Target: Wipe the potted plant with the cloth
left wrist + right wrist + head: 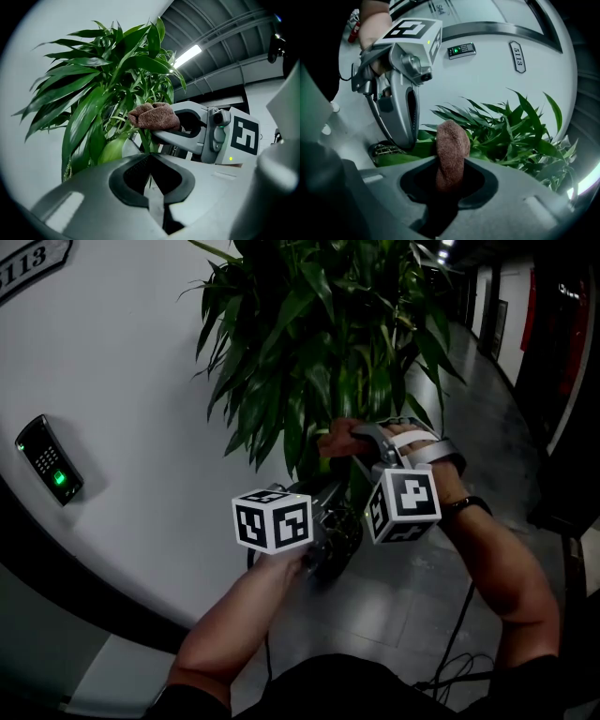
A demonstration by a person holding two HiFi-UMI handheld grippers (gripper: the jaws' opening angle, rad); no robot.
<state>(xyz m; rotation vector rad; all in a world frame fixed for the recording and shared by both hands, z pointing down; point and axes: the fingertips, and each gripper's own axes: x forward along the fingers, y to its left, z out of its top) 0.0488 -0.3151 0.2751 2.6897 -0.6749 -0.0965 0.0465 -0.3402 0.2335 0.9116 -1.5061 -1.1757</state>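
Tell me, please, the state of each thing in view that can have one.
Left hand-held gripper: shut on a thin leaf.
Right hand-held gripper: shut on the cloth.
Cloth: bunched, touching the foliage.
Potted plant: upright, leaves green.
Door keypad: green light on.
Ceiling light: on.

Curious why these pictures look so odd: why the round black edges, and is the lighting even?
Left gripper view: fisheye lens, black corners, and the ceiling light strip glares white. Right gripper view: same bulge, so the grey band on the wall curves, while the cloth is in focus. Head view: dim, with the plant dark against the pale wall.
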